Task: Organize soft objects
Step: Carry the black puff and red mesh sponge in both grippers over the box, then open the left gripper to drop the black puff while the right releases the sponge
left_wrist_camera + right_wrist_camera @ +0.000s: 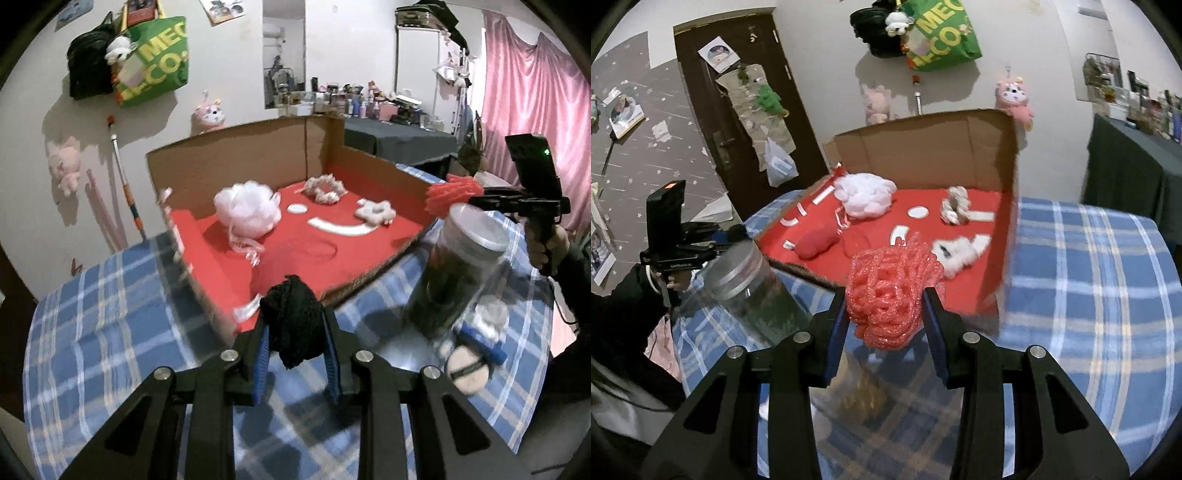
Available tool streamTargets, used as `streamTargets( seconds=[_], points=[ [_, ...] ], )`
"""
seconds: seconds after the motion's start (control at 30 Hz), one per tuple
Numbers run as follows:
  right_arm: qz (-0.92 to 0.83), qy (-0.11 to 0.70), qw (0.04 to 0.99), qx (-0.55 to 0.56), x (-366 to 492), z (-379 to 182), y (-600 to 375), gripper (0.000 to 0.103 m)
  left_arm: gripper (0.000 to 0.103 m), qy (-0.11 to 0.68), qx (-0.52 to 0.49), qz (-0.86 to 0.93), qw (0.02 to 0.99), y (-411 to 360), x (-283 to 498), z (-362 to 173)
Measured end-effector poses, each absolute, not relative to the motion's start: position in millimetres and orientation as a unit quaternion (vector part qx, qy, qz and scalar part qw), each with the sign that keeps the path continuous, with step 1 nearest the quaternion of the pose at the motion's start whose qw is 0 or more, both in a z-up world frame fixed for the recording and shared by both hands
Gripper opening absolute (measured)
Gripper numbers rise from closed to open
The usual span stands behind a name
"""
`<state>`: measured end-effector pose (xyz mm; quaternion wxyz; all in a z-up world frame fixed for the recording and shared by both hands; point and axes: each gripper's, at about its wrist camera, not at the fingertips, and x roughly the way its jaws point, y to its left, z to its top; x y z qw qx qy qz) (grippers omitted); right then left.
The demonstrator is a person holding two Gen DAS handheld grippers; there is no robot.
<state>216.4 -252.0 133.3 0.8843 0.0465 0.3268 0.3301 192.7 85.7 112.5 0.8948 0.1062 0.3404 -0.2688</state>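
Mesh fills both grips: the left gripper [295, 332] has its fingers [261, 354] pressed onto a black mesh puff [293, 317], and the right gripper [884, 325] has its fingers [932, 328] clamped on a coral-red mesh puff [890, 291]. Both hang above a blue plaid cloth [110, 332], close to the near rim of an open cardboard box [266, 147] lined in red. Beside the box's near corner stands a clear plastic jar [461, 266] with a grey lid, blurred and tilted in the left view, with dark contents that cannot be made out. Inside the box, a white bath pouf [245, 208] sits toward the left, 1 pale scrunchie [375, 212] lies toward the right, and another frilly scrunchie [325, 188] rests near the back wall. The right view also shows a red soft lump [816, 242] on the box floor and a white furry piece [958, 253] just behind the coral puff. On the wall beyond hang a green bag [155, 62] and a pink plush toy [1014, 99].
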Motion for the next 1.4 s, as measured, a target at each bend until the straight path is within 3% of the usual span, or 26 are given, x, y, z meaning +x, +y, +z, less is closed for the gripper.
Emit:
streamTargets(
  seconds=[0.37, 0.67, 1.0, 1.2, 1.27, 1.4],
  points=[
    [0.343, 0.389, 0.852, 0.069, 313.7, 148.1, -197.0, 0.038, 0.028, 0.364, 0.106, -0.312, 0.871, 2.7, 268.2, 139.2],
    [0.296, 0.489, 0.817, 0.080, 388.8, 113.5, -173.3, 0.040, 0.029, 0.463, 0.114, -0.277, 0.835, -36.9, 348.7, 101.9],
    [0.279, 0.527, 0.799, 0.082, 411.2, 95.5, -166.6, 0.042, 0.030, 0.504, 0.128, -0.244, 0.818, -39.6, 376.4, 67.4],
    [0.260, 0.538, 0.799, 0.068, 410.4, 92.1, -165.6, 0.047, 0.044, 0.508, 0.124, -0.238, 0.819, -38.3, 377.4, 63.0],
    [0.252, 0.536, 0.803, 0.068, 410.4, 92.6, -165.5, 0.058, 0.050, 0.506, 0.125, -0.235, 0.820, -36.5, 376.0, 64.2],
    [0.240, 0.533, 0.809, 0.065, 409.0, 96.7, -165.0, 0.062, 0.063, 0.497, 0.121, -0.236, 0.826, -33.1, 371.2, 67.1]
  ],
)
